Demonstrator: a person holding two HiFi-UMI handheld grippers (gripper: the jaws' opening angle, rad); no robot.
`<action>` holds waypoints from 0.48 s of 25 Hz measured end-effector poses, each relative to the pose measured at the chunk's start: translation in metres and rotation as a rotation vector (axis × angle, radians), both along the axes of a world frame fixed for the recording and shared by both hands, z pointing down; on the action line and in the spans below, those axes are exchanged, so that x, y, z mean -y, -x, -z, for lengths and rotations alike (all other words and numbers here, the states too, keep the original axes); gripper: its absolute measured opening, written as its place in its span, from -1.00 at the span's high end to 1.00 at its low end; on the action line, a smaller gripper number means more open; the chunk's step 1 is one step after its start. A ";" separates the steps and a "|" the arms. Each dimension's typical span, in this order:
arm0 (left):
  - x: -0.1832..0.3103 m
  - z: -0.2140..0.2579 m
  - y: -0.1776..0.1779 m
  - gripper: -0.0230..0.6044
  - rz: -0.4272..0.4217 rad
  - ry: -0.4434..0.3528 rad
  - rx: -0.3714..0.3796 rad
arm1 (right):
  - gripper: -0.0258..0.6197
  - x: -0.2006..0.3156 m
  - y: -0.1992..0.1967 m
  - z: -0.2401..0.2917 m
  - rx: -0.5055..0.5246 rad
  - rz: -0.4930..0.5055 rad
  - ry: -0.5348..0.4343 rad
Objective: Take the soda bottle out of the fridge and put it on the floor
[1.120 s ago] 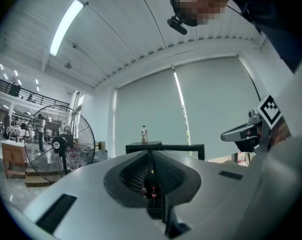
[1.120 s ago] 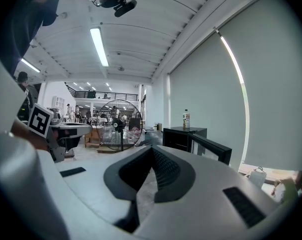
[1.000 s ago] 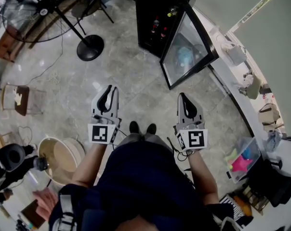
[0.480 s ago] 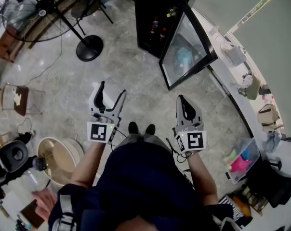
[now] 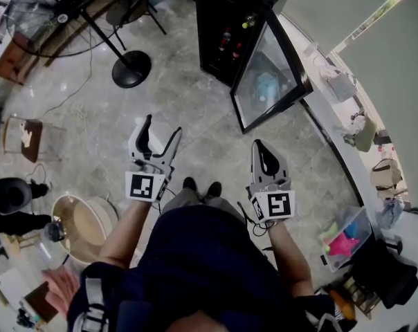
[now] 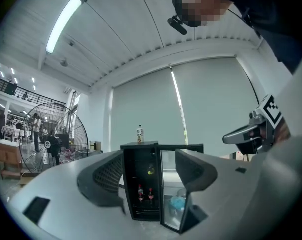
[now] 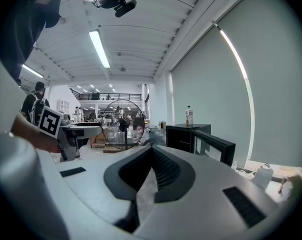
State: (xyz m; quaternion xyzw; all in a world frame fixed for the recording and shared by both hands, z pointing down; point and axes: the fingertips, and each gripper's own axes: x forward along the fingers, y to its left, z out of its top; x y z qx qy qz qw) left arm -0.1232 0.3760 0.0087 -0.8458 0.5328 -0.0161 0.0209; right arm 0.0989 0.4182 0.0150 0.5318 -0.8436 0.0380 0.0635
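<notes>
Dark soda bottles (image 6: 140, 194), two side by side with what look like red labels, though they are small in every view, stand upright on a lower shelf inside the black fridge (image 6: 140, 146). Its glass door (image 6: 172, 189) hangs wide open to the right. A small yellowish item (image 6: 150, 171) sits on a higher shelf, and a clear bottle with a white label (image 6: 139, 134) stands on the fridge's roof. The left gripper (image 5: 162, 125) is held level and aimed at the open fridge, well short of it. Its jaws have just been opening and now stand wide apart with nothing between them. The right gripper (image 5: 259, 145), beside it and on the door's side, has its jaws pressed together on nothing. Both hover above the grey stone floor (image 5: 195, 126). A big pedestal fan (image 5: 131, 68) stands off to the left of the fridge.
</notes>
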 end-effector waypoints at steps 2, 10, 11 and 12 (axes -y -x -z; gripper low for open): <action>0.008 -0.002 -0.003 -0.09 0.002 0.001 0.007 | 0.86 0.004 -0.001 -0.002 0.002 0.014 0.006; 0.067 -0.011 -0.006 -0.09 -0.070 -0.014 -0.006 | 0.86 0.039 0.005 -0.010 -0.003 -0.009 0.010; 0.078 -0.011 -0.005 -0.09 -0.090 -0.027 -0.017 | 0.86 0.047 0.007 -0.012 -0.005 -0.022 0.011; 0.091 -0.011 -0.004 -0.09 -0.110 -0.035 -0.028 | 0.86 0.056 0.010 -0.014 -0.008 -0.037 0.013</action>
